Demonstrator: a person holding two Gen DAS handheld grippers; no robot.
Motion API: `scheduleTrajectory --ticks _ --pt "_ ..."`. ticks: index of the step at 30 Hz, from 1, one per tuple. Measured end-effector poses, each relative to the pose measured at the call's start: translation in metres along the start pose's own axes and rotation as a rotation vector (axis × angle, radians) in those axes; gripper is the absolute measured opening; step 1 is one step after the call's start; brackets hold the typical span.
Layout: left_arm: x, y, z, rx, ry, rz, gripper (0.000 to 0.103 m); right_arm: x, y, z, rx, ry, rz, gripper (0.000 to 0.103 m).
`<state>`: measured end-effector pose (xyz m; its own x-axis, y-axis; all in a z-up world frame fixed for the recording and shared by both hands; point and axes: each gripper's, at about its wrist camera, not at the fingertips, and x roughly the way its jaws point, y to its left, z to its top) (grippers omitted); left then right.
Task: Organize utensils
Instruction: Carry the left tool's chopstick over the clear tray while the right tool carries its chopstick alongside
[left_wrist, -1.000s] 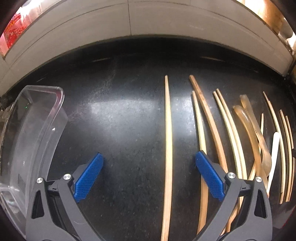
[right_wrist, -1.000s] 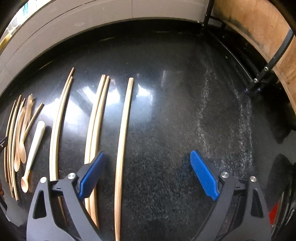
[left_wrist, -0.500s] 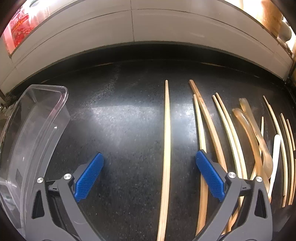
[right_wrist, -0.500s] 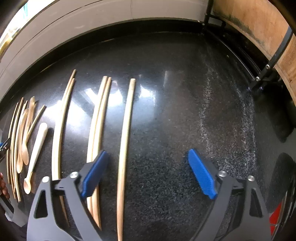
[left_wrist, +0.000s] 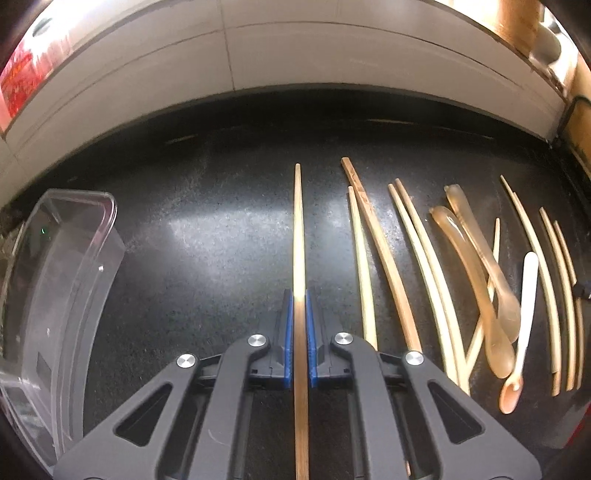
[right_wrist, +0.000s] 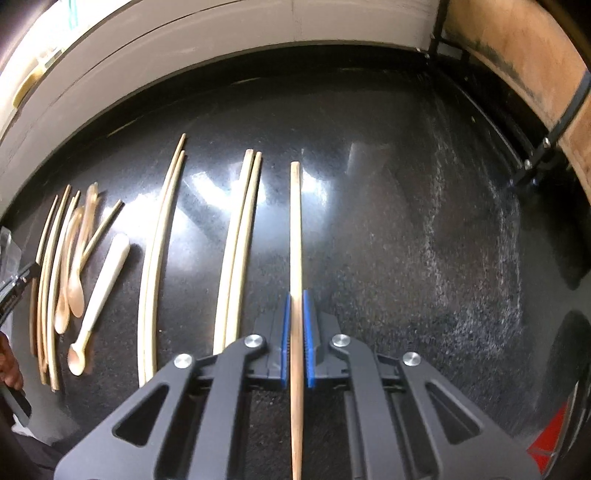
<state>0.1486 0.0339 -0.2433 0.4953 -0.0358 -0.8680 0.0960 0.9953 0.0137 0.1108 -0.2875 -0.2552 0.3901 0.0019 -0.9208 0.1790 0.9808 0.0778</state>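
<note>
The left gripper (left_wrist: 299, 339) is clamping one chopstick (left_wrist: 298, 236) lengthwise between closed jaws; the right gripper (right_wrist: 296, 338) is clamping another chopstick (right_wrist: 295, 229) likewise.

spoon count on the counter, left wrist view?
3. One translucent amber spoon overlaps a second amber spoon, right of the loose chopsticks. The white-handled spoon lies just right of those. More could be hidden among the sticks.
</note>
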Motion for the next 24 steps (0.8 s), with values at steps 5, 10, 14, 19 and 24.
scheduleTrajectory --ticks 5,10,14,19,24 --pt "-0.034 0.012 0.011 -0.011 -0.028 -0.013 0.006 -0.019 -0.002 0.000 0.020 -0.024 0.009 0.008" --pt "-0.073 0.020 0.017 -0.051 -0.025 -0.034 0.006 -0.054 0.006 0.001 0.017 -0.050 0.043 0.008" --pt "-0.113 0.031 0.019 -0.070 -0.043 -0.051 0.006 -0.095 0.025 -0.003 -0.002 -0.078 0.103 0.008" --pt "-0.157 0.063 0.026 -0.099 -0.058 -0.060 0.006 -0.140 0.080 0.003 -0.075 -0.114 0.210 0.008" --pt "-0.197 0.111 0.021 -0.129 -0.074 -0.028 0.006 -0.176 0.174 -0.001 -0.181 -0.130 0.341 0.008"
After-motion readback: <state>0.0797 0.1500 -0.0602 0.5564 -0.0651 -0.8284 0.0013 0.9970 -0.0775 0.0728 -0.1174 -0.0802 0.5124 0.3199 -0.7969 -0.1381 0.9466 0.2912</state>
